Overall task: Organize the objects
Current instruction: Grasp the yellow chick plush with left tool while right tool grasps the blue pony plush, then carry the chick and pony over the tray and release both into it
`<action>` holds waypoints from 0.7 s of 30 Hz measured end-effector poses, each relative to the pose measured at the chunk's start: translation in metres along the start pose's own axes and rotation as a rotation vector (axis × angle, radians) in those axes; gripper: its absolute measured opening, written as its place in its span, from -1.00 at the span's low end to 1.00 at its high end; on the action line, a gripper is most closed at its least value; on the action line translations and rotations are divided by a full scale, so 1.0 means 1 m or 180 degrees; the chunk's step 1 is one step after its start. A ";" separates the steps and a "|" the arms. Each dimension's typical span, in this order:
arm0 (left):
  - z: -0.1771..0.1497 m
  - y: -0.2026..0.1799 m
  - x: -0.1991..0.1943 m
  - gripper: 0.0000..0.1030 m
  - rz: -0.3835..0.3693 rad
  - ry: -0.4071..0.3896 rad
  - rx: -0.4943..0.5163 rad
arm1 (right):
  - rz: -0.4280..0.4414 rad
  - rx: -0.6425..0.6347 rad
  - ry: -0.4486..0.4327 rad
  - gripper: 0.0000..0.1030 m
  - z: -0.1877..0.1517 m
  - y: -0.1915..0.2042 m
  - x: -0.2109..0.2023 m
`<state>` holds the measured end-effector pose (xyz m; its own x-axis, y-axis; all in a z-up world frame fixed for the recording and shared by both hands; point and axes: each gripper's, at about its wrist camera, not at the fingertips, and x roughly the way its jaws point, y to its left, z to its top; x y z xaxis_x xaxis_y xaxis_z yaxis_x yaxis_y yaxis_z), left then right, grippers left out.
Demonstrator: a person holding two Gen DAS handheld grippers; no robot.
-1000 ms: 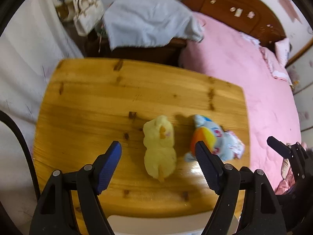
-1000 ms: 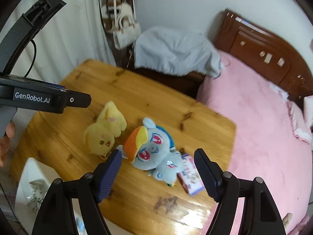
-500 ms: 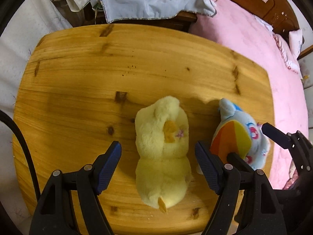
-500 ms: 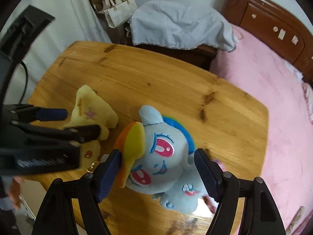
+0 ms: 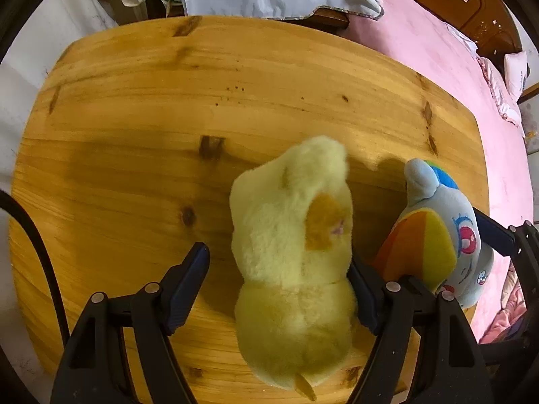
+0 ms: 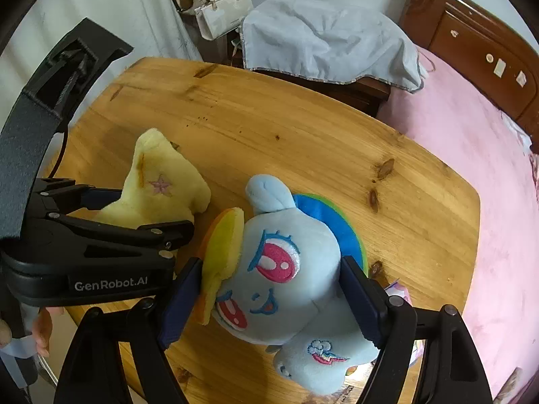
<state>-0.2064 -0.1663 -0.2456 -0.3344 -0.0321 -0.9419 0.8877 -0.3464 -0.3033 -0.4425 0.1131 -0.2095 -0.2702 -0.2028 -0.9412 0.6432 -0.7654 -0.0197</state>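
A yellow plush toy (image 5: pixel 286 208) lies on the wooden table (image 5: pixel 134 134), and my left gripper (image 5: pixel 276 262) straddles it from above. Its jaws are closing; the right pad touches the fur and a gap shows at the left pad. Beside it lies a blue pony plush (image 6: pixel 296 296) with a rainbow mane, and my right gripper (image 6: pixel 269 269) stands around its head. Those jaws are opening, with both pads right against the plush. The right wrist view also shows the yellow plush (image 6: pixel 161 181) inside the left gripper (image 6: pixel 151 212). The blue pony (image 5: pixel 448 229) shows at the right of the left wrist view.
A small pink packet (image 6: pixel 401 293) lies partly under the pony. Behind the table (image 6: pixel 269 134) stands a dark cabinet draped with a pale cloth (image 6: pixel 330 43), with a white handbag (image 6: pixel 222 10) hanging left of it. A pink bed (image 6: pixel 471 175) runs along the right. A hand (image 6: pixel 40 333) holds the left gripper.
Both grippers have come down over the toys, which now fill the space between the fingers. The left one now straddles the yellow plush and the right one the blue pony.
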 end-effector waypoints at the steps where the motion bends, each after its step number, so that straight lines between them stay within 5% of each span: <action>1: -0.001 0.001 0.000 0.43 -0.0026 0.0006 -0.0009 | -0.0006 -0.0023 -0.0001 0.60 0.000 0.001 0.001; 7: -0.008 0.005 -0.004 0.08 -0.0101 -0.0049 -0.0031 | -0.0134 -0.0132 -0.0021 0.52 -0.002 0.011 0.002; 14: -0.023 0.014 -0.043 0.06 -0.0092 -0.0304 -0.0058 | -0.0095 0.0067 -0.0015 0.39 -0.011 0.017 -0.017; 21: -0.046 0.020 -0.107 0.06 -0.0213 -0.0625 -0.0031 | 0.0019 0.0304 -0.0418 0.40 -0.029 0.032 -0.094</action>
<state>-0.1388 -0.1269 -0.1577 -0.4472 -0.1919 -0.8736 0.8641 -0.3448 -0.3666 -0.3759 0.1256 -0.1315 -0.3620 -0.2809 -0.8889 0.5758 -0.8172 0.0238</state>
